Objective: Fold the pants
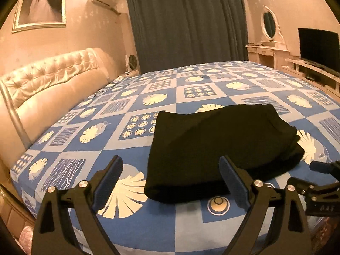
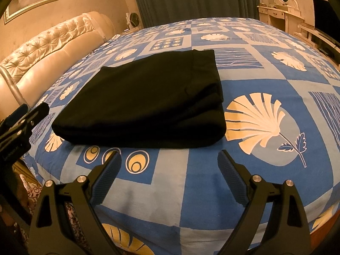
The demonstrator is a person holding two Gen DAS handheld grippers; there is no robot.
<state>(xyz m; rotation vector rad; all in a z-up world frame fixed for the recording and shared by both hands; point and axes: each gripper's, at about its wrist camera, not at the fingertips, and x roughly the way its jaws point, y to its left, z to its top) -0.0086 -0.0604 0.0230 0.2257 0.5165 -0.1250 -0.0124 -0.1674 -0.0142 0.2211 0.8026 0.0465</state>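
From the left wrist view, my left gripper [image 1: 170, 182] has its jaws spread and empty, low over the bed [image 1: 191, 223]. The pants [image 1: 221, 148] lie folded into a compact black stack just ahead and to the right, the right finger overlapping their near edge in the picture; I cannot tell if it touches.

From the right wrist view, my right gripper [image 2: 170, 178] is likewise released, holding nothing. The pants [image 2: 144, 104] sit ahead and left, long axis running near-left to far-right. Both arms look about equally close. I judge the folding essentially complete.
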